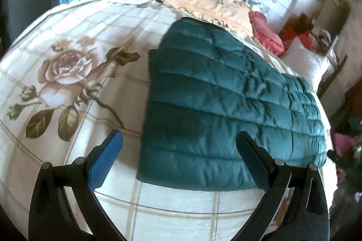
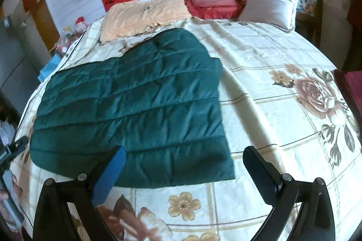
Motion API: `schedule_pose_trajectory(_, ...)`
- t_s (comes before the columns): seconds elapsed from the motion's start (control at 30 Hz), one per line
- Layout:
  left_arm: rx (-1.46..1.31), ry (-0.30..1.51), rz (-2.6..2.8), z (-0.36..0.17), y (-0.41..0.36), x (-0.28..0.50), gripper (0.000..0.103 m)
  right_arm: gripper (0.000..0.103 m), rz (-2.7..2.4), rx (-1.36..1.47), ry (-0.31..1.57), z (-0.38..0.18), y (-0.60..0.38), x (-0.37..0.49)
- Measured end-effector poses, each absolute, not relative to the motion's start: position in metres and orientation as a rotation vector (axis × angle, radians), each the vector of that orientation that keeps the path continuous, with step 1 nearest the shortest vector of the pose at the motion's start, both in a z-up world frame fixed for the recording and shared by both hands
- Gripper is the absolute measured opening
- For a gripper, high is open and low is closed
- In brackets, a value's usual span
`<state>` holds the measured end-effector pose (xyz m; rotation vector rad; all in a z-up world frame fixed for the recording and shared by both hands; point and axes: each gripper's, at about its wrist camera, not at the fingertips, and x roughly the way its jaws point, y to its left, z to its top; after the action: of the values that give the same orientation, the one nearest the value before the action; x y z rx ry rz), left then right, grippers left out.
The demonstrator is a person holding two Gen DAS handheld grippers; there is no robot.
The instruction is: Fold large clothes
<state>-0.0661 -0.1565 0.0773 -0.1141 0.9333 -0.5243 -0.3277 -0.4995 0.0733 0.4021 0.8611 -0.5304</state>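
Two grippers hang over the bed (image 2: 271,64), where the green quilted coat (image 2: 135,100) lies flat, probably already folded. Left gripper (image 1: 178,141) and right gripper (image 2: 184,158) gape wide, empty, each straddling one near corner.

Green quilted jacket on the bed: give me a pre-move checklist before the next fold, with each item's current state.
1. Left gripper open: ok, fingers spread wide with nothing between them.
2. Right gripper open: ok, also holding nothing.
3. Green quilted jacket lying flat on the floral bedspread: ok, only light wrinkles.
4. Sleeves tucked in: cannot tell, none show from either view.
5. Near hem within reach: ok, it lies just ahead of both sets of fingers.
6. Room beyond the far end: not ok, the peach pillow sits right against the jacket's top edge.
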Motion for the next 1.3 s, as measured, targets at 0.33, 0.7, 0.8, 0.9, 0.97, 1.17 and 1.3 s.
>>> schedule_pose_trajectory(0.33,-0.227,1.061,-0.560,0.051,-0.147,-0.035,0.101,0.103,-0.497,0.506,0.897,0.054,-0.546,-0.308)
schedule_pose_trajectory(0.7,-0.188,1.084,-0.618,0.040,-0.168,-0.022,0.101,0.103,-0.357,0.613,0.897,0.033,-0.568,-0.282)
schedule_pose_trajectory(0.8,-0.191,1.086,-0.636,0.037,-0.173,-0.019,0.101,0.103,-0.298,0.628,0.900,0.028,-0.567,-0.275)
schedule_pose_trajectory(0.9,-0.194,1.085,-0.642,0.034,-0.177,-0.017,0.102,0.103,-0.236,0.643,0.918,0.023,-0.562,-0.266)
schedule_pose_trajectory(0.97,-0.197,1.084,-0.647,0.033,-0.180,-0.015,0.102,0.103,-0.238,0.613,0.930,0.022,-0.557,-0.260)
schedule_pose_trajectory(1.17,-0.214,1.085,-0.661,0.029,-0.183,-0.015,0.103,0.103,-0.238,0.627,0.949,0.020,-0.558,-0.256)
schedule_pose_trajectory(1.3,-0.221,1.085,-0.681,0.028,-0.187,-0.018,0.103,0.103,-0.249,0.629,0.949,0.022,-0.557,-0.253)
